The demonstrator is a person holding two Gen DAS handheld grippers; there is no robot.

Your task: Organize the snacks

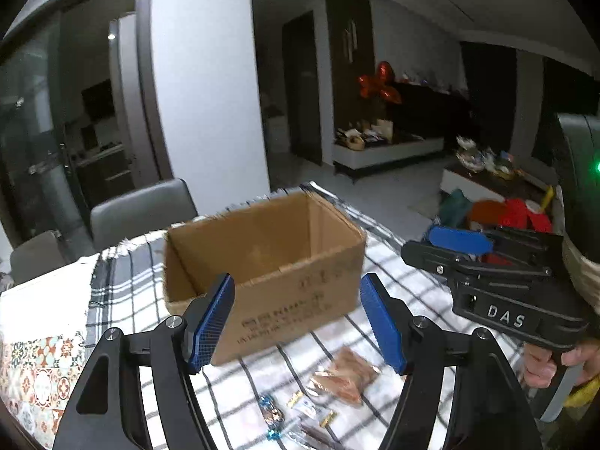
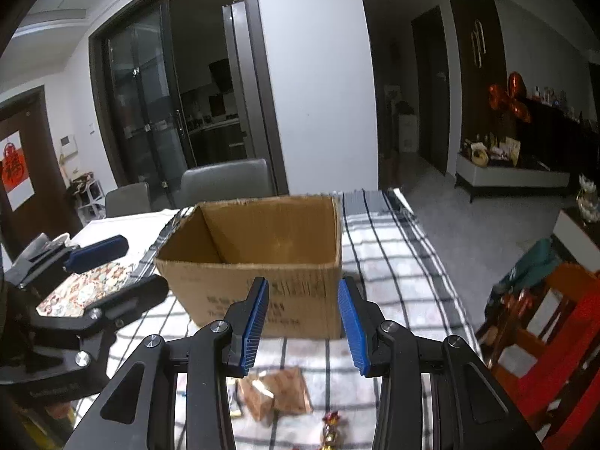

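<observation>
An open cardboard box stands on the checked tablecloth; it also shows in the right wrist view, and what I see of its inside is bare. A brown snack packet lies in front of it, also seen in the right wrist view. Small wrapped candies lie near it, and a red-gold candy lies at the bottom edge. My left gripper is open and empty above the snacks. My right gripper is open and empty above the brown packet.
The checked cloth covers a table with a patterned mat at the left. Grey chairs stand behind the table. Red chairs stand at the right. The right gripper's body is close on the left gripper's right.
</observation>
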